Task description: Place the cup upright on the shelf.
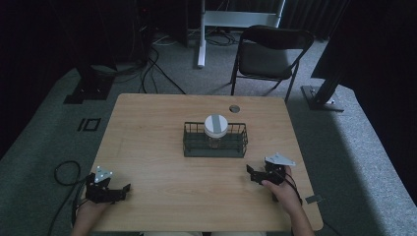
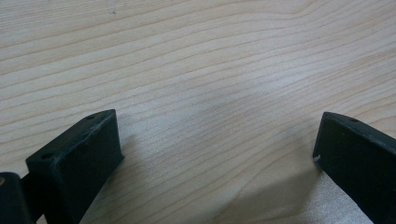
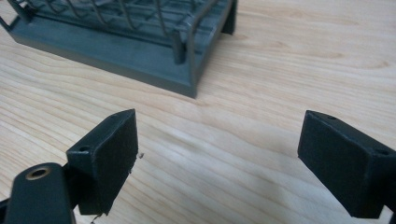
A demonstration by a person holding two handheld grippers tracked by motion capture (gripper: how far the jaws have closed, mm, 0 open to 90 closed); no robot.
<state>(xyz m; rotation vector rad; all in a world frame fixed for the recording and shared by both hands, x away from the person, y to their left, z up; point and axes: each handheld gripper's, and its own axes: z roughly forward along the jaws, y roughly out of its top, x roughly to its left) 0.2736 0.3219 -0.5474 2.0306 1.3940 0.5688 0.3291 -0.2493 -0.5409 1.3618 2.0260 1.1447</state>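
While both grippers rest low in the frame, the jar (image 1: 216, 129) stands inside the wire basket (image 1: 215, 151) at table (image 1: 147, 128) centre. Left gripper (image 1: 125, 189) at lower left and right gripper (image 1: 250, 172) at lower right — jaws apart, gripping nothing. Bare wood lies between — a folding chair (image 1: 268, 54) stands beyond.

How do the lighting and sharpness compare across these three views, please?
High view: dim and soft, with dark surroundings and only the table fairly lit. Left gripper view: bright, with crisp wood grain and soft shadows under the open left gripper. Right gripper view: bright, with the wire basket slightly soft beyond the open right gripper.
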